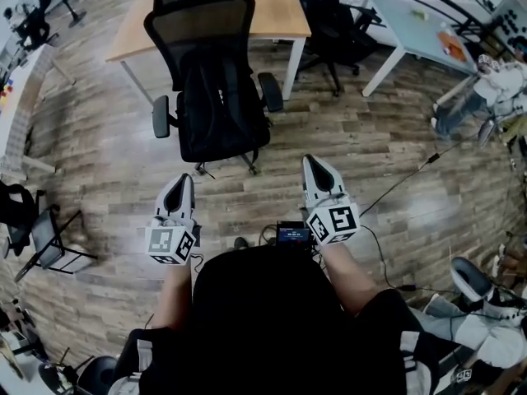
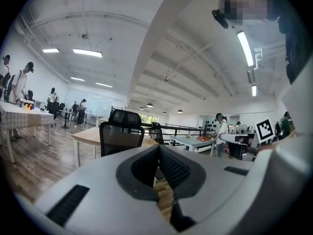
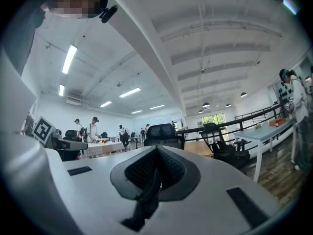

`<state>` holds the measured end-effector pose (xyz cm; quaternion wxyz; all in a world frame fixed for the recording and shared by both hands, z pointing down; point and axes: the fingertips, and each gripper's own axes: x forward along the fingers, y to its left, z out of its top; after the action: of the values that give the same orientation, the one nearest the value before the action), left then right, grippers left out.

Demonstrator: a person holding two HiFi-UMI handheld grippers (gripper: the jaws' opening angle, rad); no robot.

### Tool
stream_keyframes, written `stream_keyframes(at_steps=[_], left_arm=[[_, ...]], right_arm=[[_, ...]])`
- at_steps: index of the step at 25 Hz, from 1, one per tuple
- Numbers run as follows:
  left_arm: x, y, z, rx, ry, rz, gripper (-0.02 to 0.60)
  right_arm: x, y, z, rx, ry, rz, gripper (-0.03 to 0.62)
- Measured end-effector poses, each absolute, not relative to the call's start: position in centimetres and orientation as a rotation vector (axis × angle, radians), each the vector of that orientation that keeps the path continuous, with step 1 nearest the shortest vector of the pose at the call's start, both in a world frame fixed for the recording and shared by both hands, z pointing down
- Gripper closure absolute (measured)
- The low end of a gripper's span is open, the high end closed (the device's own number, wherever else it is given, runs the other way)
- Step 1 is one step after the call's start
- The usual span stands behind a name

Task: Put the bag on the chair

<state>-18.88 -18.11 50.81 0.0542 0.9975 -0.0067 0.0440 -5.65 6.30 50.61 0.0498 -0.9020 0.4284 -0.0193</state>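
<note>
1. Black mesh makes the tall back of the chair in the head view. It has padded armrests and stands on a floor of grey-brown wood planks. The bag is soft and black, with straps. It sits on the seat and leans on the chair's back. Behind the chair is a worktop with a smooth, light wood top and white legs.
2. In the same view, the left hand-held gripper and the right hand-held gripper are smooth, white and pointed at the tip. Each carries a cube with black and white squares. Both point toward the chair but are well apart from it and from the bag. They touch nothing.
3. In the left gripper view, the two jaws are pressed together with nothing between them. The pads are dark and covered in tiny bumps, set in a smooth grey-white shell. The chair's mesh back shows past the tips.
4. In the right gripper view, the jaws are also pressed together and hold nothing. The pads here are dark and bumpy too. A black chair back stands far off, beyond the tips.
</note>
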Motion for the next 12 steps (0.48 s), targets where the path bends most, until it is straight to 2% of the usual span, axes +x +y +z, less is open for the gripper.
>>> stream_keyframes(at_steps=[12], left_arm=[[-19.3,-20.6,51.2,3.019,-0.019,0.128,0.578]], right_arm=[[-6.9,4.8,50.9,-2.774,1.264,-0.078,0.583]])
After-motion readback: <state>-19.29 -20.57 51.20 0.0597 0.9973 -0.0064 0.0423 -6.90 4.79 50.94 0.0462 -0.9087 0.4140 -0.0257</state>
